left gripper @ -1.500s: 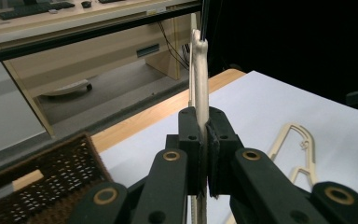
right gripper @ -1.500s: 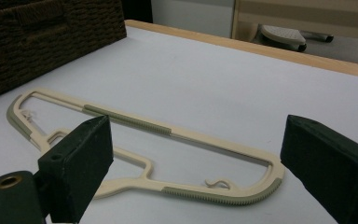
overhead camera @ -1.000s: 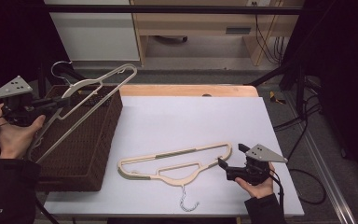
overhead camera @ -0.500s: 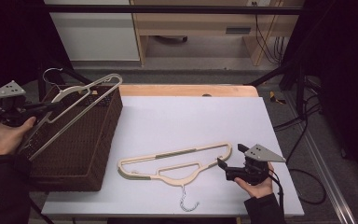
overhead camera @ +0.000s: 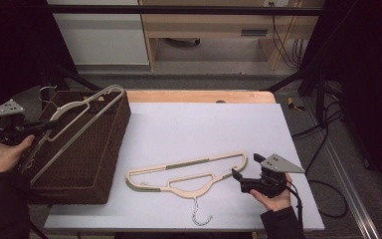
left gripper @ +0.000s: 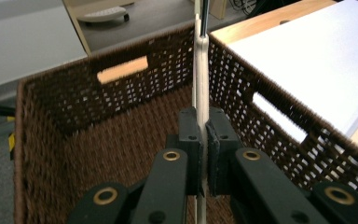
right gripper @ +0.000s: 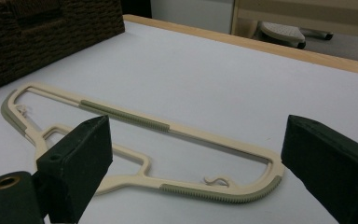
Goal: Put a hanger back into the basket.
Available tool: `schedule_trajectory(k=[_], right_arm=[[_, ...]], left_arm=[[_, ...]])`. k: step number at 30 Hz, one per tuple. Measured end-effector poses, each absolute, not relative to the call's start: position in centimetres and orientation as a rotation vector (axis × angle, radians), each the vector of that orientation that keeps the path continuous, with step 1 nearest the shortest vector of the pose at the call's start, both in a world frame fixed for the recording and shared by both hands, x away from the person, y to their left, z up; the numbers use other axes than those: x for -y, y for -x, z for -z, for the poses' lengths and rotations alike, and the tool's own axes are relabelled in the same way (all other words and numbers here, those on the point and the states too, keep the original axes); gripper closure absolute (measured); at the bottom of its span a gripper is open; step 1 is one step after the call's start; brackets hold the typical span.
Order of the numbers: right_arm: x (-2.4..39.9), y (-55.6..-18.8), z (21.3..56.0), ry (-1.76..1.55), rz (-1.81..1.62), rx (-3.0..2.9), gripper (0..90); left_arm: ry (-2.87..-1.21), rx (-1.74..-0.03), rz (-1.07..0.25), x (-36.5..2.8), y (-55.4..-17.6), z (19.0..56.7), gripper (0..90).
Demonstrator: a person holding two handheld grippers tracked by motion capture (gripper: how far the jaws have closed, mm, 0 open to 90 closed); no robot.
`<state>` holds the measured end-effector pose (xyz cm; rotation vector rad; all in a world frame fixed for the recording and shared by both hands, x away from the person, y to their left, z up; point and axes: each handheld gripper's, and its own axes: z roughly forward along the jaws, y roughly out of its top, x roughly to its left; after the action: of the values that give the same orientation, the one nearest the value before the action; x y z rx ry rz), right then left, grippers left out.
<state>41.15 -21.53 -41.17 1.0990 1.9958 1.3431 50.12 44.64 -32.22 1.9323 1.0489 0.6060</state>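
Observation:
A cream plastic hanger (overhead camera: 82, 110) slants over the dark wicker basket (overhead camera: 87, 159) at the table's left, one end above the basket's far rim. My left gripper (overhead camera: 53, 125) is shut on this hanger's edge. In the left gripper view the pads (left gripper: 216, 140) clamp the thin cream bar (left gripper: 202, 74) above the basket's inside (left gripper: 98, 140). A second cream hanger (overhead camera: 189, 172) with a metal hook lies flat on the white table (overhead camera: 204, 124). My right gripper (overhead camera: 237, 176) stands open just right of it, low over the table, with the hanger's end (right gripper: 242, 186) ahead of the wide-apart jaws (right gripper: 200, 161).
The basket has cut-out handles (left gripper: 122, 70) in its walls. A wooden strip (overhead camera: 199, 96) edges the table's far side. Behind it stand a white cabinet (overhead camera: 104, 35) and wooden furniture (overhead camera: 214, 25), with cables (overhead camera: 323, 129) on the floor at right.
My left hand has sunk and drawn back to the left, lowering the held hanger closer to the basket. The right gripper and the hanger on the table have not moved.

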Motion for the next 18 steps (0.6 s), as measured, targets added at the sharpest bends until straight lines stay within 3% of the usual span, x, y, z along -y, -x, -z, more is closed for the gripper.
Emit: schedule_trajectory(k=[18], right_arm=[[21.5,-41.1,41.3,-1.095,-1.335,-2.002,8.8]], left_arm=[[-2.054,-1.191,-0.524,-43.7,-50.9,37.6,85.7]])
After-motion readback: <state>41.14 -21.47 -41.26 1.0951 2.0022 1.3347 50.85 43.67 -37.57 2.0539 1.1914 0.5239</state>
